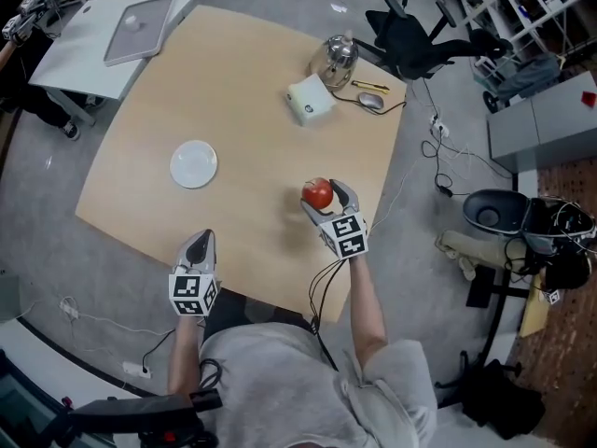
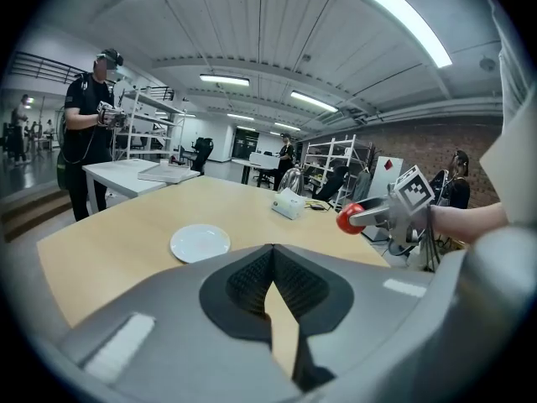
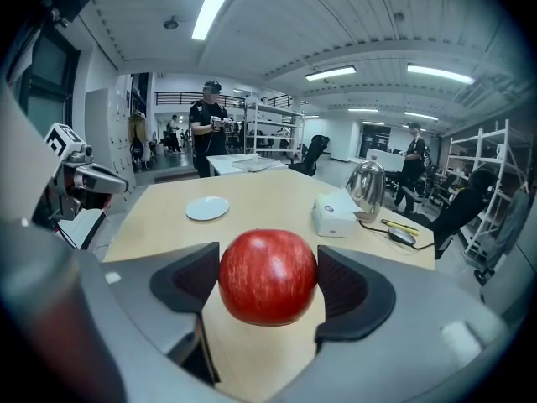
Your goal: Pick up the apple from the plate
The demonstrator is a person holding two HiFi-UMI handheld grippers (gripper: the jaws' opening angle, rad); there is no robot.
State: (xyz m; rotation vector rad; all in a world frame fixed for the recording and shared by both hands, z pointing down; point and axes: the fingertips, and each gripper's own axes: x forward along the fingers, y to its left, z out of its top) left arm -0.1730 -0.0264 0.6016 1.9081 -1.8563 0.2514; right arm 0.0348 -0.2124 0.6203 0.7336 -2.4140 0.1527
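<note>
A red apple [image 1: 318,193] [image 3: 268,275] sits clamped between the jaws of my right gripper [image 1: 324,197] [image 3: 268,285], held above the wooden table near its right side. The left gripper view shows the same apple [image 2: 349,218] at the tip of the right gripper [image 2: 382,211]. The small white plate [image 1: 194,164] [image 2: 200,243] [image 3: 206,208] lies bare on the table's left half, well away from the apple. My left gripper [image 1: 198,246] [image 2: 270,280] hovers at the near table edge, its jaws shut with nothing between them.
A white tissue box [image 1: 310,98] [image 3: 336,215], a metal kettle [image 1: 340,56] [image 3: 367,189], a mouse [image 1: 370,101] and a pen lie at the table's far right. A person with a headset [image 3: 207,126] stands by a white side table [image 1: 104,45] carrying a tray.
</note>
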